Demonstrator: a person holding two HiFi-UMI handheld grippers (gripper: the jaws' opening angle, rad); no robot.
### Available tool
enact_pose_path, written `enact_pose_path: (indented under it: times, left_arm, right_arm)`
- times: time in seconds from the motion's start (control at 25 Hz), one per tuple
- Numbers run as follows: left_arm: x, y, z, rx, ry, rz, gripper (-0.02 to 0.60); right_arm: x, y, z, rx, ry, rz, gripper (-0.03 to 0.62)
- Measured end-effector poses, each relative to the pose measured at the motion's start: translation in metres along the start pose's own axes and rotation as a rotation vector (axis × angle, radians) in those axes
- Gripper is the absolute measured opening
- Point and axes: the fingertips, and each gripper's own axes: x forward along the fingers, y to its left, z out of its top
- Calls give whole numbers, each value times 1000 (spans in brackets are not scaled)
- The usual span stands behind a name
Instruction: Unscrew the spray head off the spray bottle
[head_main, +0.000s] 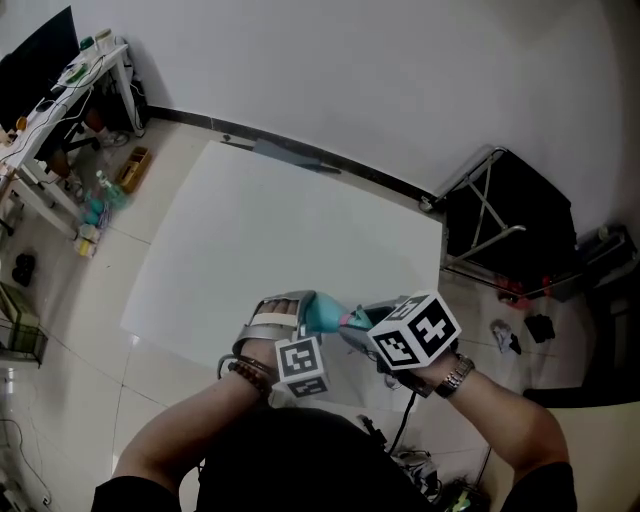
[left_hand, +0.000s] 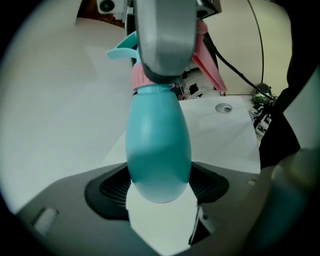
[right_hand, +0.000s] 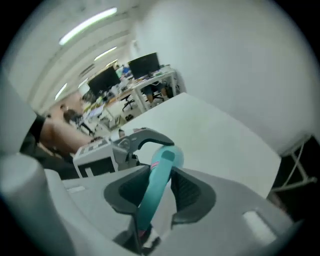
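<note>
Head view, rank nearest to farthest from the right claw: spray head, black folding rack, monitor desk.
1. spray head: at the centre, between the jaws of the right claw.
2. black folding rack: on the floor, up and to the right.
3. monitor desk: far upper-left corner, across the white table.

left gripper (left_hand: 160, 186): my grey shell, dark ribbed pads (left_hand: 107, 188) | right gripper (right_hand: 159, 192): same grey, black cable (head_main: 404, 418) trailing | marker cubes (head_main: 415, 330): white, black squares | I wear: black short sleeves (head_main: 135, 488), dark beaded bracelet (head_main: 250, 372), metal watch (head_main: 456, 374)
</note>
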Motion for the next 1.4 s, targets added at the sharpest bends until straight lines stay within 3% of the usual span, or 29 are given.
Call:
enact_pose_path:
  times: [0.08,0.16,0.24,0.36,0.44,0.72,0.88,0.96,1.12,1.24,1.4]
  left_arm:
    - [2,-3,-2,-2,6,-5,388]
    - [3,-3,-2,-5,7,-8,388]
    - [3,-3,0,-12,4,-14,388]
    - [2,-2,-2,-24,-1,-23,388]
    - [3,-3,-5,-36,-1,-30,388]
    - [2,-5,-11,-53,-12,-52,388]
    - [0,-5,-12,-53,-24,-66,388]
    - [-1,-6,-11,-51,-30,-73,388]
    - [-2,-10,-9,-35,-54,-94,388]
    - [-5,-14,-4,-20,-74,-127,388]
    - [-8,-21,4,12,-116,-167,388]
  right_arm:
    - [2,-2,-2,160,-23,62,123]
    - [1,-4,-1,187,-41,71,124]
    - [-1,-3,2,128,-56,50,126]
    - [-10,3,10,-14,-88,22,215]
    - [-18,9,16,-125,-111,8,242]
    - [-55,34,28,-618,-170,-51,247]
    - [-91,32,39,-911,-169,-149,247]
    - [-102,24,41,-1063,-114,-247,247]
    - [-89,-6,18,-1585,148,-529,247]
    - [-69,13,6,-1840,128,-537,247]
    - [-52,34,-6,-2022,58,-494,256]
